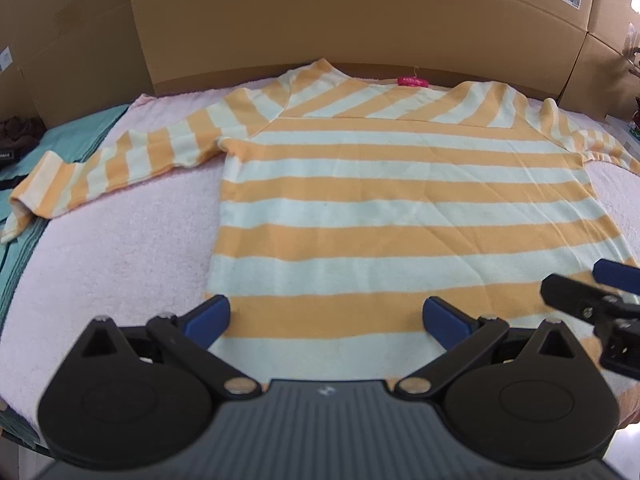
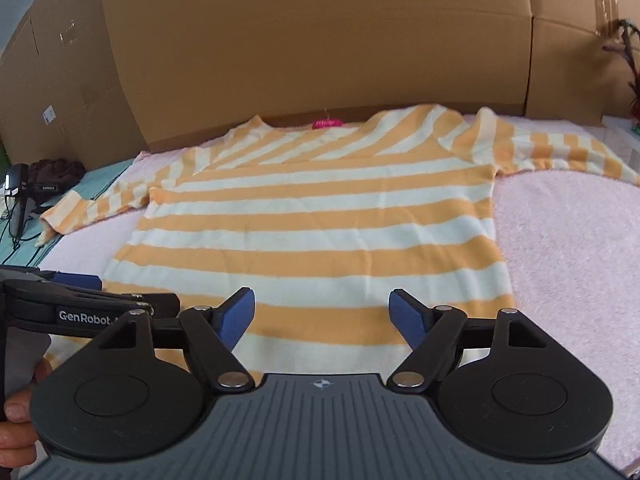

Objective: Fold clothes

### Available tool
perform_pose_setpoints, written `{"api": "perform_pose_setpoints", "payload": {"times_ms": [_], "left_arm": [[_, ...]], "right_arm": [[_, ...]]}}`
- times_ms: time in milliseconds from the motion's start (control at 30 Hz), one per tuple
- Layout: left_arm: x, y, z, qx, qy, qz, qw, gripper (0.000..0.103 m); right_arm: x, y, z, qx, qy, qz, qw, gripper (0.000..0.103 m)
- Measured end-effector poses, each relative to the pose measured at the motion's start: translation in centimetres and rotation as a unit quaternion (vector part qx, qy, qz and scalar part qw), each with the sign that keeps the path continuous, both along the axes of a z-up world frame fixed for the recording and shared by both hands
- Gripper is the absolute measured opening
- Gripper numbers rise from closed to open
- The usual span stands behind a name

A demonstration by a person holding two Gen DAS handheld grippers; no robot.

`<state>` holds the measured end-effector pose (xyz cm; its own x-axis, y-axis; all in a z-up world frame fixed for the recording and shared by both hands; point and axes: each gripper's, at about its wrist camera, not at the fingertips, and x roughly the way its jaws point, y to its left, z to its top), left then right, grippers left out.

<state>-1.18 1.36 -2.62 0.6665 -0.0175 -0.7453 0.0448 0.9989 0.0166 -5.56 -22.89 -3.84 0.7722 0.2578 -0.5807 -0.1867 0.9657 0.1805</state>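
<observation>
Left wrist view: one striped sweater, two sleeves outspread.

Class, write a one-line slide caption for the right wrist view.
Open right gripper poised over the hem of a flat orange-and-white striped sweater on a pink towel.

Each gripper has 2 blue-padded fingers on black linkages with silver screws, a ribbed grey body and white "GenRobot" lettering.

cardboard boxes behind, pink towel, teal cloth
</observation>
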Motion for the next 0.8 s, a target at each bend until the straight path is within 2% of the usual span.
{"api": "perform_pose_setpoints", "payload": {"times_ms": [100, 233, 267, 333, 467, 667, 800], "left_arm": [[0.0, 0.2, -0.2, -0.006, 0.001, 0.004, 1.0000, 0.102], [-0.1, 0.1, -0.3, -0.005, -0.003, 0.008, 1.0000, 0.102], [-0.2, 0.1, -0.4, -0.005, -0.005, 0.008, 0.9999, 0.102], [-0.3, 0.1, -0.4, -0.007, -0.007, 0.009, 0.9999, 0.102], [-0.5, 0.0, -0.5, -0.006, -0.011, 0.010, 0.9999, 0.102], [-0.6, 0.0, -0.5, -0.006, -0.015, 0.010, 0.9998, 0.102], [-1.3, -0.2, -0.4, 0.005, -0.034, 0.001, 0.9994, 0.102]], "right_arm": [[-0.3, 0.8, -0.4, -0.035, -0.009, 0.001, 0.999, 0.080], [-0.5, 1.9, -1.0, -0.051, -0.019, 0.009, 0.998, 0.098], [-0.5, 2.1, -1.2, -0.059, -0.022, 0.011, 0.998, 0.099], [-0.6, 2.6, -1.3, -0.072, -0.027, 0.012, 0.997, 0.101], [-0.6, 2.3, -1.3, -0.061, -0.029, 0.008, 0.998, 0.101], [-0.7, 2.4, -1.3, -0.074, -0.028, 0.023, 0.997, 0.101], [-0.8, 1.9, -1.1, -0.079, -0.024, 0.019, 0.996, 0.101]]}}
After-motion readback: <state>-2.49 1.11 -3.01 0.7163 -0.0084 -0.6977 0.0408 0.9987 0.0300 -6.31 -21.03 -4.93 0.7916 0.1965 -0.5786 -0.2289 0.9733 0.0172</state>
